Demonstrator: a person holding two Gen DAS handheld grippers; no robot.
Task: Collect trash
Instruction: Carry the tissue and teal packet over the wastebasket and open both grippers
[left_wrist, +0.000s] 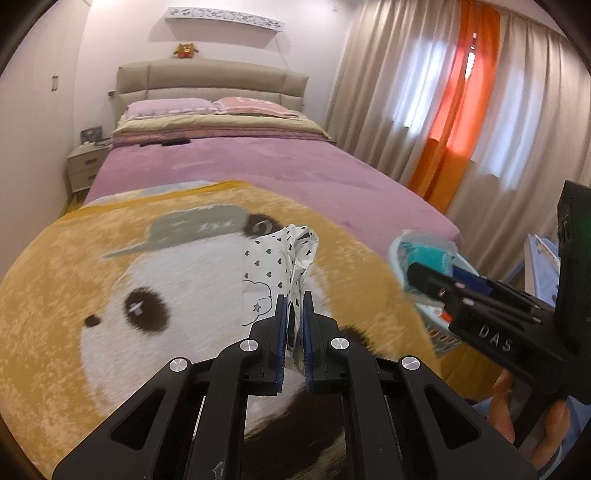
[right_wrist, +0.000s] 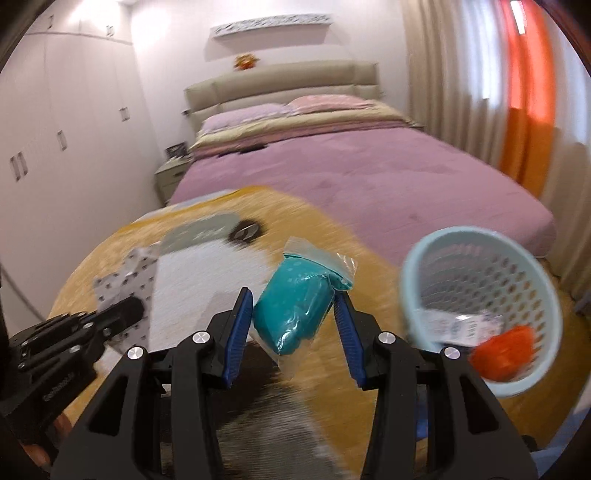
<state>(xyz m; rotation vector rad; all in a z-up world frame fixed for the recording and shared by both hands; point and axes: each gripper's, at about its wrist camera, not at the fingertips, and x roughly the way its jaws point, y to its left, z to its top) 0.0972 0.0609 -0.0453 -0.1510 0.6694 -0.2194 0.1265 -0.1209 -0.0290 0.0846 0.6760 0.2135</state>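
Observation:
My left gripper (left_wrist: 294, 301) is shut on a crumpled white wrapper (left_wrist: 284, 258) printed with small hearts, held above the panda blanket (left_wrist: 110, 295). In the right wrist view the same wrapper (right_wrist: 125, 277) and the left gripper (right_wrist: 125, 308) show blurred at the left. My right gripper (right_wrist: 293, 301) is shut on a clear bag of teal stuff (right_wrist: 295, 314), whose sides press against both blue pads. A light blue mesh basket (right_wrist: 480, 288) stands tilted at the right, holding a white wrapper (right_wrist: 458, 325) and an orange piece (right_wrist: 506, 350). From the left wrist camera, the right gripper (left_wrist: 436, 277) hides part of the basket (left_wrist: 443, 338).
The blanket lies on a bed with a purple cover (left_wrist: 258, 166) and pillows (left_wrist: 207, 109) at the headboard. A nightstand (left_wrist: 85, 166) stands at the bed's far left. Curtains (left_wrist: 461, 110) hang along the right wall. White wardrobes (right_wrist: 55, 147) line the left wall.

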